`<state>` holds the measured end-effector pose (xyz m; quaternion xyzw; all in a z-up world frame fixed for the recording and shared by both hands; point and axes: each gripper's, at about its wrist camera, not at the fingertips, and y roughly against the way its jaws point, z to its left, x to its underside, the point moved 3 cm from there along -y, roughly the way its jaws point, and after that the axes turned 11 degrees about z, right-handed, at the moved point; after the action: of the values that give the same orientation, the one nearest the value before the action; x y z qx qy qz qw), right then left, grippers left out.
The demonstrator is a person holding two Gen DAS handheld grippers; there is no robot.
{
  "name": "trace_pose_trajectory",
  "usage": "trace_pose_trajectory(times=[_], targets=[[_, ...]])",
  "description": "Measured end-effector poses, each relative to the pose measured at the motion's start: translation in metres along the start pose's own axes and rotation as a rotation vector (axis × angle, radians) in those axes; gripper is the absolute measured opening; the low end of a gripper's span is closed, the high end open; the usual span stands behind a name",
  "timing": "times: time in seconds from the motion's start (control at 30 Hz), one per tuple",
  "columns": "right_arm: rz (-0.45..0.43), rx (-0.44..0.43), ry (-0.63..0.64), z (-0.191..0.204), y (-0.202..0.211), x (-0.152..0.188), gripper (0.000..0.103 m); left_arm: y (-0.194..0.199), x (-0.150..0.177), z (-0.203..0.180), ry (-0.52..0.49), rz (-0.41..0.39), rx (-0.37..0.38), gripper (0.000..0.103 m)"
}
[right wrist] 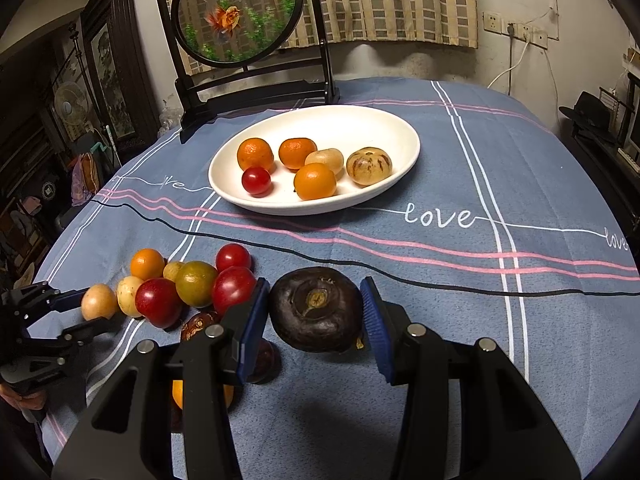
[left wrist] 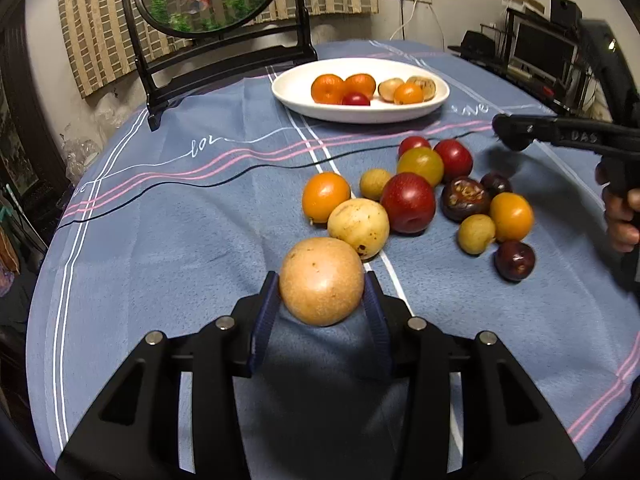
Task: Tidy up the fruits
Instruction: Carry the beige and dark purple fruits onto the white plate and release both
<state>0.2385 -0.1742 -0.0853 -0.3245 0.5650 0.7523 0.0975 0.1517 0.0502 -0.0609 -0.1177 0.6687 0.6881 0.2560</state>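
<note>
In the left wrist view my left gripper (left wrist: 321, 285) is shut on a tan round fruit (left wrist: 320, 272) just above the blue cloth, its pads pressed to both sides. Beyond it lies a loose pile of several fruits (left wrist: 408, 202): red, orange, yellow and dark ones. My right gripper (right wrist: 315, 316) is shut on a dark brown-purple fruit (right wrist: 316, 308), held a little off the cloth. The white oval plate (right wrist: 304, 206) farther back holds several fruits, among them oranges (right wrist: 255, 154) and a small red one (right wrist: 256, 181). The left gripper (right wrist: 90, 311) with its tan fruit (right wrist: 99, 301) also shows at the left edge of the right wrist view.
A round fish picture on a black stand (right wrist: 240, 12) stands at the table's back edge behind the plate. The right gripper (left wrist: 516, 132) and the hand holding it (left wrist: 622, 220) reach in from the right in the left wrist view. Shelves and furniture surround the table.
</note>
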Motion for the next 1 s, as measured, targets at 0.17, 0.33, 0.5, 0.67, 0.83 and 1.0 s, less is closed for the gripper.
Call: trace_pose_trajectory(times=[0.17,0.33,0.5,0.67,0.83,1.0], targets=[[-0.021,-0.019,0.003,0.001,0.004,-0.001,0.047,0.022,-0.009,-0.003,-0.031,-0.058,0.005,0.043],[-0.019,-0.060,-0.009,0.002,0.005,-0.003,0.047,0.037,-0.034,-0.006,-0.060,-0.101,0.049,0.043],[-0.083,-0.114,-0.016,0.007,0.021,-0.026,0.047,0.040,-0.078,-0.006,-0.083,-0.104,0.128,0.043],[-0.150,-0.090,-0.001,0.014,0.020,-0.073,0.047,0.025,-0.141,0.001,-0.058,-0.116,0.149,0.043],[-0.109,-0.062,0.039,0.025,-0.020,-0.103,0.047,-0.017,-0.208,0.018,-0.014,-0.070,0.161,0.043],[-0.055,-0.019,0.110,0.035,-0.057,-0.115,0.047,-0.076,-0.257,0.027,0.021,0.006,0.153,0.043]])
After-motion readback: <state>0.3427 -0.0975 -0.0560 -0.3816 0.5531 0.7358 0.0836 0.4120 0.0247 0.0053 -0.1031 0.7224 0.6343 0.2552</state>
